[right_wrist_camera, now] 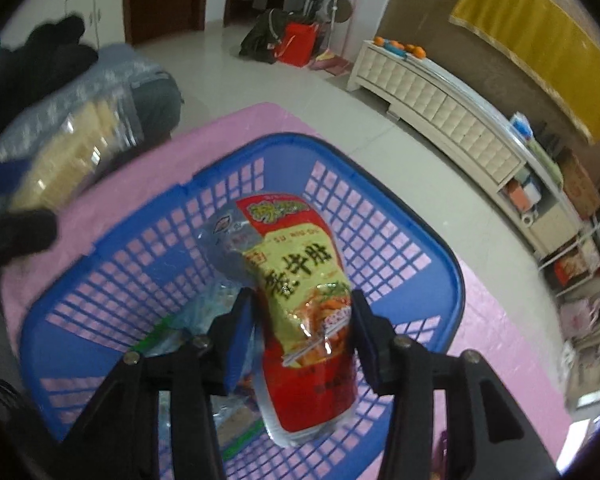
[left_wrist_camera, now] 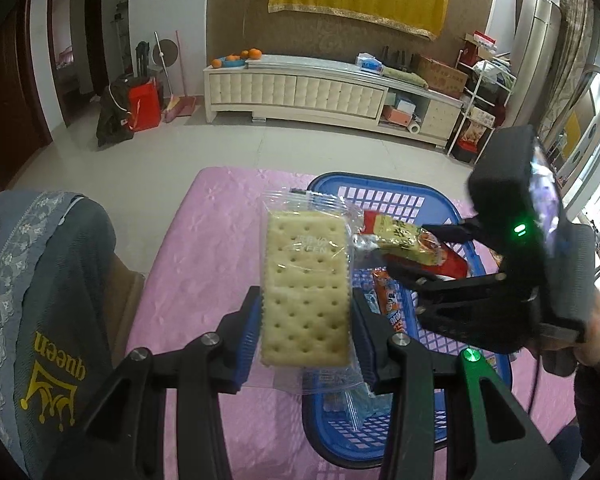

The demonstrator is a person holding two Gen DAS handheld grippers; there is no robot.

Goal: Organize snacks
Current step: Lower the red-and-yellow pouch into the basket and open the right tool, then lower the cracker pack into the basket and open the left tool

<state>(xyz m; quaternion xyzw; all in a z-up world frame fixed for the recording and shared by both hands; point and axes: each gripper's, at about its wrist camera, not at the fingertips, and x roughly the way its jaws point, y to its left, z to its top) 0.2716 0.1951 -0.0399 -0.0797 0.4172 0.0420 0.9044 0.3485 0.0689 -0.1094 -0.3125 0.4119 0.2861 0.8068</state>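
The cracker pack (left_wrist_camera: 305,288) stands between the blue pads of the left gripper (left_wrist_camera: 306,334), clamped on both long sides. Its long axis runs from near to far in the left wrist view, with the sealed clear flap at the far end. It hangs above the near left part of the blue basket (left_wrist_camera: 436,196), over the basket's left rim and the pink cloth (left_wrist_camera: 204,264).

The red and yellow snack pouch (right_wrist_camera: 300,296) lies between the fingers of the right gripper (right_wrist_camera: 300,334), long axis also near to far, its printed top pointing to the far wall of the basket and its clear bottom seam nearest the camera. A gap shows between the pouch and the left pad; whether the right pad touches it I cannot tell. So the grip looks loosened, with the pouch inside the basket's rim, above the lattice floor.

Two packs are in the grippers, one each. Under them, at least two more wrappers lie on the basket floor: an orange one (left_wrist_camera: 392,304) and a clear bluish one (right_wrist_camera: 204,308).

The far half of the basket floor is bare. The basket sits on the pink cloth, with cloth showing along its left and far sides. A grey cushioned seat (left_wrist_camera: 60,280) lies just left of the table, and the tiled floor (left_wrist_camera: 260,144) beyond is open up to the white cabinet (left_wrist_camera: 300,92).
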